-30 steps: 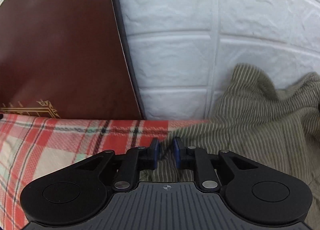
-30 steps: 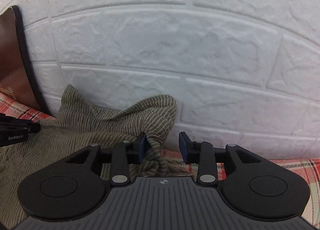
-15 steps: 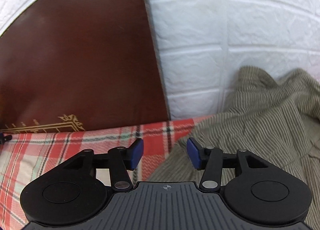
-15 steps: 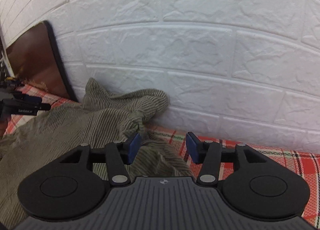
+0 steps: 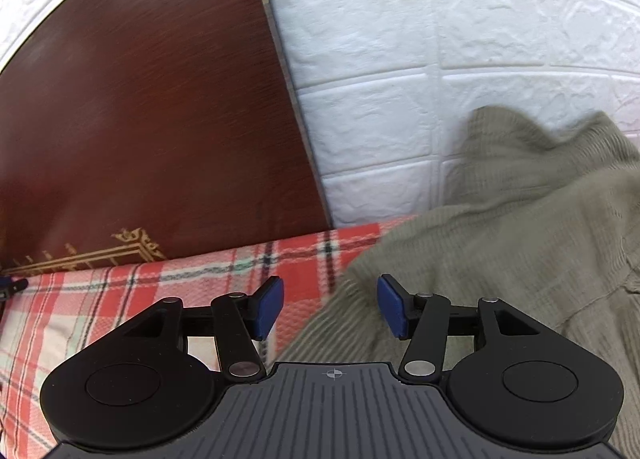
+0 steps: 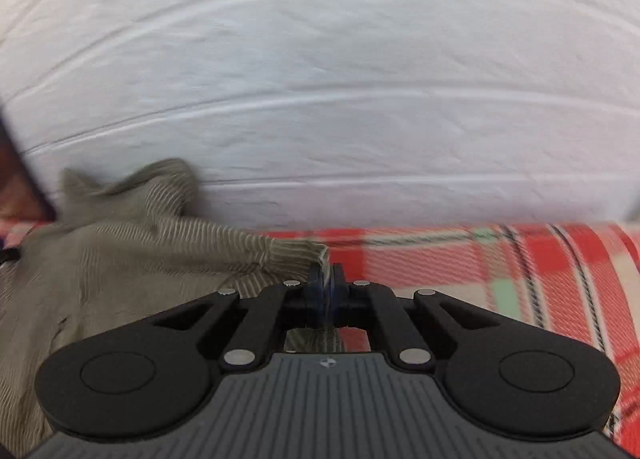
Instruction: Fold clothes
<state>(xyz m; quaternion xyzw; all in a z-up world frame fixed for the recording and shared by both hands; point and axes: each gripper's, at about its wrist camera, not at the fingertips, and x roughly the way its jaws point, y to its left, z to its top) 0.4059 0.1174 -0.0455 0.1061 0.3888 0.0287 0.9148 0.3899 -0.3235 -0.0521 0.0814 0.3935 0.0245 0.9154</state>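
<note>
Olive ribbed garment (image 6: 132,255) stretches left-right along white brick wall (image 6: 320,79); my right gripper (image 6: 327,291) pinches its cuff, left gripper (image 5: 330,307) spread, empty; plaid bedspread (image 6: 500,275) bare rightward.

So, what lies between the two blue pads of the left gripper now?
In the left wrist view, the left gripper is open. Between its pads show the edge of the olive ribbed garment and the red plaid blanket; neither pad visibly grips cloth.

A red plaid blanket (image 5: 132,299) covered what seemed a bed against the wall. An olive ribbed garment (image 5: 500,251) lay rumpled directly on it, blurred.
</note>
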